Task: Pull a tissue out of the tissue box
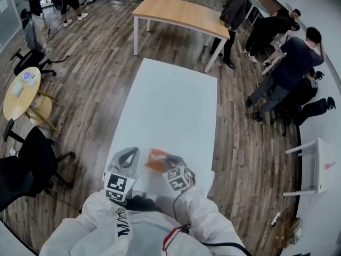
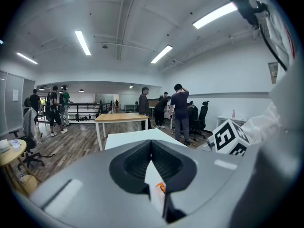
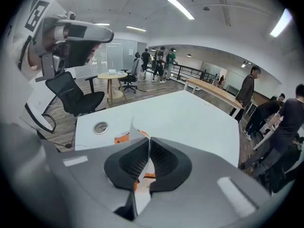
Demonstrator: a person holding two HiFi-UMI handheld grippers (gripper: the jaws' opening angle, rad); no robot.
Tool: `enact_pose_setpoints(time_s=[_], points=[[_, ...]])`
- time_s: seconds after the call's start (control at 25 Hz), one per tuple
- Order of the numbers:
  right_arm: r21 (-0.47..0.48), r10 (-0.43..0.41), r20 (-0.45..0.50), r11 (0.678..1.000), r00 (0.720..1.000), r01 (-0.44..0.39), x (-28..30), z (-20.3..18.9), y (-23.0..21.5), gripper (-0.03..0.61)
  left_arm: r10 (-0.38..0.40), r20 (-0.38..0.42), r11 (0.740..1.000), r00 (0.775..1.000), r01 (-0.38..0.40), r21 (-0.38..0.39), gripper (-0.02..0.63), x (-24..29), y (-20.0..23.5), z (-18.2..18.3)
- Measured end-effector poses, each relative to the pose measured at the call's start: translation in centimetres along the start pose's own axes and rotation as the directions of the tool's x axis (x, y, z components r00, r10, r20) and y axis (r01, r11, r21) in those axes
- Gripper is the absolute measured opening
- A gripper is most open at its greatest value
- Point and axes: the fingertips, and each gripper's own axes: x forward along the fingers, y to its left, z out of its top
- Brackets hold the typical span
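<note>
Tissue box (image 1: 156, 159), orange, is sitting near the close end of a long white table (image 1: 170, 100), right in front of us. We are holding a grey gripper in each white-sleeved hand.

Our right gripper (image 1: 171, 162) is reaching down over the box's right side. Its jaws are pressing together on a thin white tissue (image 3: 135, 133), whose corner is sticking up past the fingertips while the box is lying just beneath.

Our left gripper (image 1: 130, 152) is pointing nearly level across the table, just beside the box's left side. Its jaws are meeting at the tips, and only a sliver of white and orange is showing through the gap behind them.

A round metal cable port (image 3: 100, 127) is sitting in the tabletop near the box. Farther off, several people are standing around a wooden table (image 1: 181, 12) on the plank floor.
</note>
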Motion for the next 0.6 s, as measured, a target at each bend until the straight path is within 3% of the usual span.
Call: enact_pose_setpoints(time_s=[0.6], points=[[0.011,-0.009,0.038,1.0,0.999,0.008,-1.5,1.3,-0.4,0.005,-0.011,-0.001,1.0,1.0,0.011,0.007,0.0,0.5,-0.2,0.3]])
